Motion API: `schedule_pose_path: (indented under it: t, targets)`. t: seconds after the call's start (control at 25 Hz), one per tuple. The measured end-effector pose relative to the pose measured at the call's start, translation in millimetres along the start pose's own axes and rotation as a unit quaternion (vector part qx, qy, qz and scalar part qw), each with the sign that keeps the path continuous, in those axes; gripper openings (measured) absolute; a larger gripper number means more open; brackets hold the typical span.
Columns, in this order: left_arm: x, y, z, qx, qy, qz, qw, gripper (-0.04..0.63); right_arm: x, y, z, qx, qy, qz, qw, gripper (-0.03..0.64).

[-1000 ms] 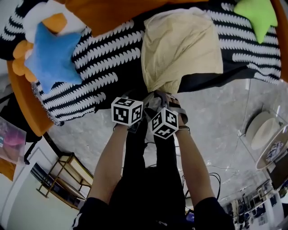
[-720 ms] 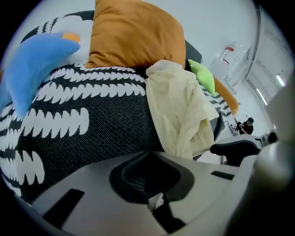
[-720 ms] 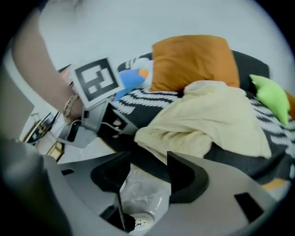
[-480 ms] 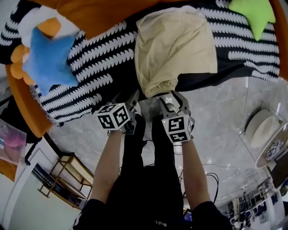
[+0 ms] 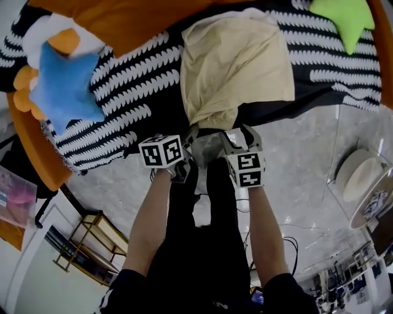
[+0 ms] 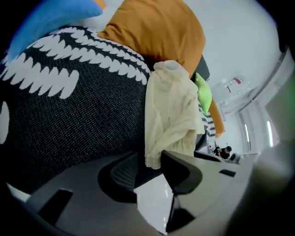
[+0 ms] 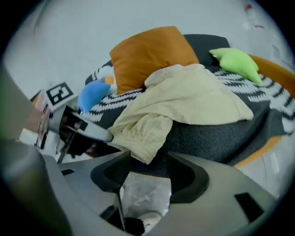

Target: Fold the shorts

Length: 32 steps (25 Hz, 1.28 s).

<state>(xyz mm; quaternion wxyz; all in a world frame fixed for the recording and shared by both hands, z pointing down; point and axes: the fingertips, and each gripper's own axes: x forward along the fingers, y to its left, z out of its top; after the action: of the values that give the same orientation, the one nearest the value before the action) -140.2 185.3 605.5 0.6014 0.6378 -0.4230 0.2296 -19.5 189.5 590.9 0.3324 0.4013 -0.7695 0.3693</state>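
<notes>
Cream shorts (image 5: 236, 67) lie bunched on a black-and-white blanket (image 5: 135, 80) over the orange sofa, one leg hem hanging toward me. My left gripper (image 5: 188, 140) is at the hem's left side. In the left gripper view (image 6: 150, 168) the hem (image 6: 154, 156) dangles between jaws that have just been opening, with a gap at the pads. My right gripper (image 5: 238, 136) is at the hem's right side. In the right gripper view (image 7: 145, 168) its jaws have also just been opening, and the hem corner (image 7: 143, 145) sits between them unpinched.
A blue star cushion (image 5: 64, 83) lies at the left of the sofa and a green one (image 5: 344, 21) at the far right, with an orange pillow (image 5: 141, 18) behind. A glass table with a white dish (image 5: 362, 178) stands at the right. A wooden rack (image 5: 86, 245) stands at the lower left.
The two grippers, close together at the hem a second ago, have spread apart. The right one rolled and shifted right. Both sets of jaws narrowed, then widened a little.
</notes>
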Motion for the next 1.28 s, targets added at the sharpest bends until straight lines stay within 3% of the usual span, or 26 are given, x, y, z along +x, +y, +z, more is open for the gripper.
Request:
schedule_pose_path:
  t: [0.08, 0.24, 0.4, 0.48, 0.64, 0.8, 1.0, 1.28]
  targets:
    - [1, 3, -2, -0.002, 0.011, -0.016, 0.9998, 0.149, 12, 3, -2, -0.070, 0.015, -0.011, 0.997, 0.251]
    - [4, 2, -2, 0.029, 0.030, 0.002, 0.9991, 0.133, 20, 10, -1, -0.145, 0.028, -0.030, 0.989, 0.152]
    - [4, 0, -2, 0.103, 0.031, 0.042, 0.9933, 0.082, 14, 16, -6, -0.115, 0.020, -0.029, 0.993, 0.117]
    - [-1, -4, -2, 0.114, 0.019, 0.038, 0.9926, 0.061, 8, 18, -5, -0.108, 0.015, -0.027, 0.994, 0.114]
    - [-26, -20, 4, 0.106, -0.003, 0.023, 0.9941, 0.051, -17, 31, 13, -0.114, 0.003, -0.017, 0.993, 0.110]
    - [-68, -44, 12, 0.070, -0.011, 0.009, 0.9975, 0.051, -56, 50, 31, -0.112, 0.005, -0.017, 0.994, 0.112]
    - [-111, -71, 13, 0.075, 0.017, 0.016, 0.9969, 0.051, -102, 75, 55, -0.109, 0.025, -0.031, 0.993, 0.112]
    - [-175, -112, -11, 0.036, 0.045, -0.030, 0.9979, 0.049, -167, 103, 43, -0.062, 0.083, 0.019, 0.994, 0.112]
